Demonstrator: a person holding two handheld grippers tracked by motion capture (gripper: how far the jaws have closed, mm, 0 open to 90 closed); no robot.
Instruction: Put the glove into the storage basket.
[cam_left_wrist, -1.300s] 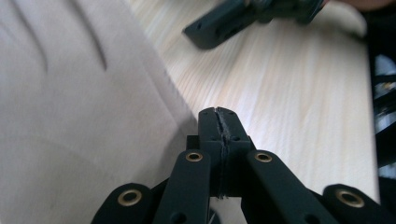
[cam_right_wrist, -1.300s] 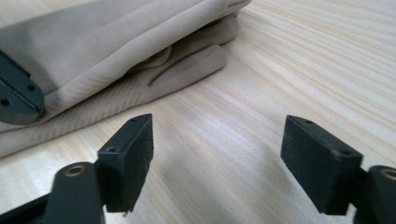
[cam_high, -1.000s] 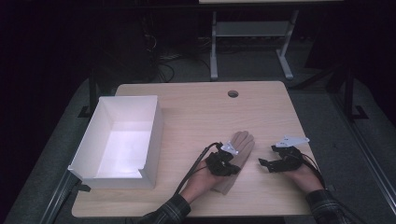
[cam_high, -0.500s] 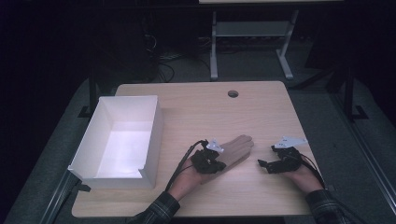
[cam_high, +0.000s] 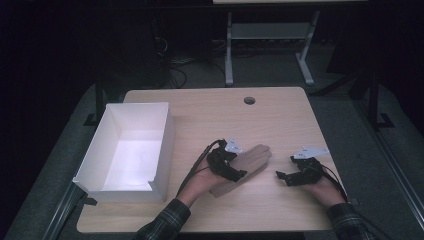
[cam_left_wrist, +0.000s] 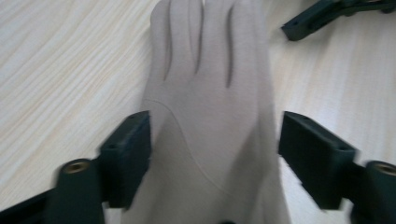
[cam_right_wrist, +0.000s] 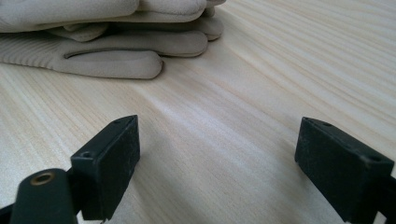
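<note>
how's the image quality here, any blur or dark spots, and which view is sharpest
High view: dim, surroundings near black, the white box the brightest patch. Left gripper view: evenly lit but soft, with the glove and the pads smeared. Right gripper view: sharpest, crisp wood grain on the table, the gloves slightly soft.

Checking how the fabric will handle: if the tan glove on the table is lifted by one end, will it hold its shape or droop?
The glove is probably floppy: its soft cloth lies flat on the table, so a lifted end would likely leave the rest hanging. It looks light and unlikely to roll. In the right gripper view it seems layered, so layers may slide apart.
</note>
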